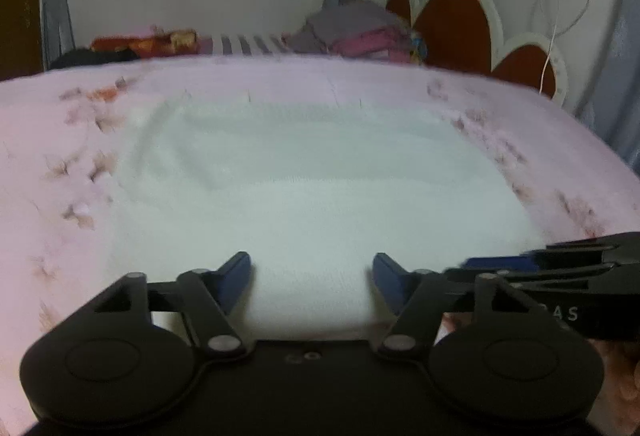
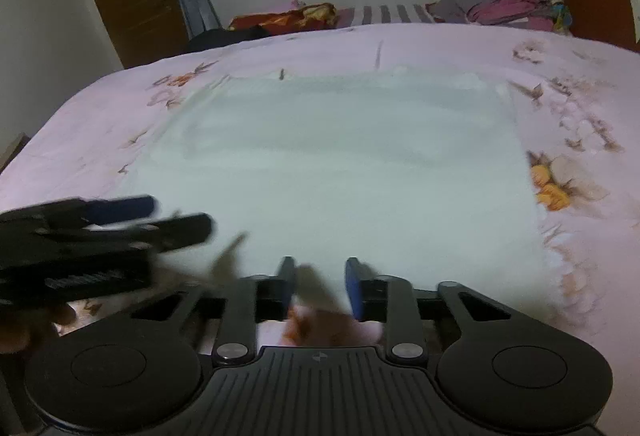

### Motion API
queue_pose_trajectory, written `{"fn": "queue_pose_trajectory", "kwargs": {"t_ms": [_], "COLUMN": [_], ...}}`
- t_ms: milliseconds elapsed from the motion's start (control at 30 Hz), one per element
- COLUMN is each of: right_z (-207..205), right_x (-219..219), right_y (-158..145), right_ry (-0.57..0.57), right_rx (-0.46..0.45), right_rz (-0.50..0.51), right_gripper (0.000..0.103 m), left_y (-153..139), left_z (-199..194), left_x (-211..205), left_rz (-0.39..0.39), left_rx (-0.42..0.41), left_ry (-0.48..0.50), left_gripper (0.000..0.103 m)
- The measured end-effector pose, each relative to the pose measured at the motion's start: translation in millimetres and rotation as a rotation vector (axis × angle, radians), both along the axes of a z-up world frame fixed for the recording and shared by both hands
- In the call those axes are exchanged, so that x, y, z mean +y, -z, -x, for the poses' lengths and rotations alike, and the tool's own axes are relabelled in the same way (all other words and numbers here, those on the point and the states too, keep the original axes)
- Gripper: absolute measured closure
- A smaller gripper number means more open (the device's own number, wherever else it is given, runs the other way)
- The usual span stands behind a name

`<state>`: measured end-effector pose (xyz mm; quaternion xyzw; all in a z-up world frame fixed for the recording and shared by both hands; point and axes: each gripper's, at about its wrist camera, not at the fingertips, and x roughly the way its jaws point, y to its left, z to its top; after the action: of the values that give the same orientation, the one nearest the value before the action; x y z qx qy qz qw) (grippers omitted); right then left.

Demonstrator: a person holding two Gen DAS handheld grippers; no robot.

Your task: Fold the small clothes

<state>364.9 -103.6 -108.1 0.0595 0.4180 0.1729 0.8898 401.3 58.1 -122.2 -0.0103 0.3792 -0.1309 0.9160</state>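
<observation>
A white cloth (image 1: 312,172) lies spread flat on the bed (image 1: 60,124), on a pink bedsheet with flower prints, and it fills the middle of both views. In the left wrist view the left gripper (image 1: 312,278) is open, its blue fingers (image 1: 234,276) standing wide apart over the near edge of the cloth, with nothing between them. In the right wrist view the right gripper (image 2: 322,286) is also open, but narrower, and it holds nothing; a blurred pink and brown patch of the sheet print shows between its fingers. Both grippers are at the same near edge and they are very near to each other; each one appears in the other's view.

From here the first risk is that the two grippers hit each other, because they work so close at one edge. The second risk is a bad pinch: the cloth lies flat against the sheet, so a finger can catch the sheet together with the cloth, or slide over the cloth and take nothing. If only one corner is taken, the fold probably comes out crooked. The views are blurred, so the exact edge of the cloth under the fingers cannot be told. A pile of clothes (image 2: 500,0) rests far back on the bed, well apart.
</observation>
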Motion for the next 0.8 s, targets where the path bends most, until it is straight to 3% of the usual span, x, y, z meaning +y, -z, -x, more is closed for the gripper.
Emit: {"fn": "queue_pose_trajectory", "kwargs": {"t_ms": [133, 233, 533, 800], "right_z": [-1, 1, 17, 26], "right_x": [11, 7, -75, -85], "right_y": [5, 8, 6, -5], "right_ry": [-0.022, -0.023, 0.175, 0.204], "right_rx": [0.01, 0.012, 0.019, -0.008], "right_rz": [0.004, 0.025, 0.06, 0.064], "right_gripper": [0.083, 0.083, 0.083, 0.083], "left_y": [16, 16, 12, 9], "left_z": [6, 9, 17, 19], "left_x": [-10, -3, 47, 48], "left_rz": [-0.069, -0.063, -0.077, -0.083], "left_rx": [0.019, 0.013, 0.005, 0.012], "left_ry": [0.03, 0.019, -0.074, -0.085], "left_gripper": [0.038, 0.037, 0.038, 0.038]}}
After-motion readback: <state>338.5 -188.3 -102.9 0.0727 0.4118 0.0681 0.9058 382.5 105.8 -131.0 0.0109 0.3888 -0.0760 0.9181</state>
